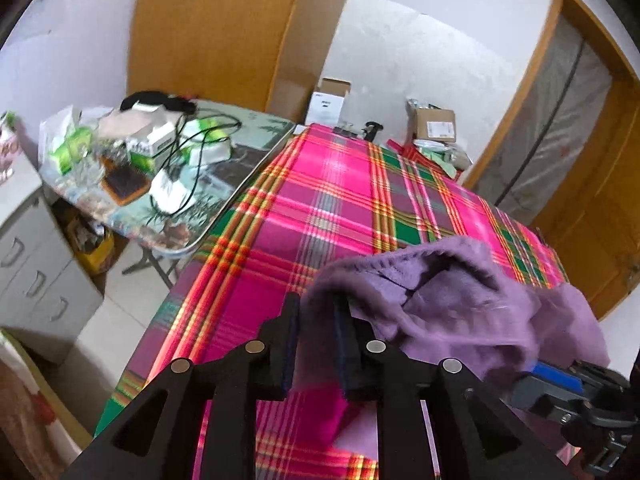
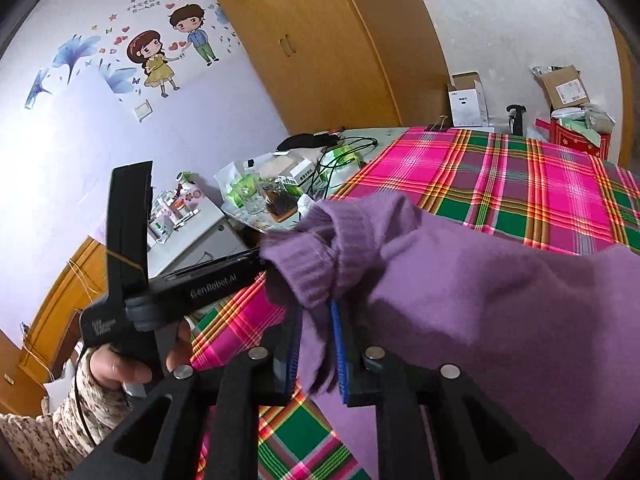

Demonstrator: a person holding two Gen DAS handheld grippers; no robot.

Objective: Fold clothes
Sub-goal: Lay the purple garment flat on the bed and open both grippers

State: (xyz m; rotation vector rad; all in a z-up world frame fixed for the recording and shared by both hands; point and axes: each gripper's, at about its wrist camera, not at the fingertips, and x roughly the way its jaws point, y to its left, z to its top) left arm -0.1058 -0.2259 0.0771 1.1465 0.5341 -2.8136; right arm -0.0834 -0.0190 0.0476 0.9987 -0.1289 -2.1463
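Both the left claw (image 1: pixel 316 344) and right claw (image 2: pixel 316 344) stand slightly parted around the fuzzy purple knit sweater (image 2: pixel 480 300), bunched ahead; folding barely begun.

Your purple sweater (image 2: pixel 500 300) runs off the right wrist view's right and bottom edges. Folds hide the left gripper (image 1: pixel 318 344) fingertips. Whether either gripper's pads press the knit can't be told. Cluttered side table (image 1: pixel 256 140) items blurred.
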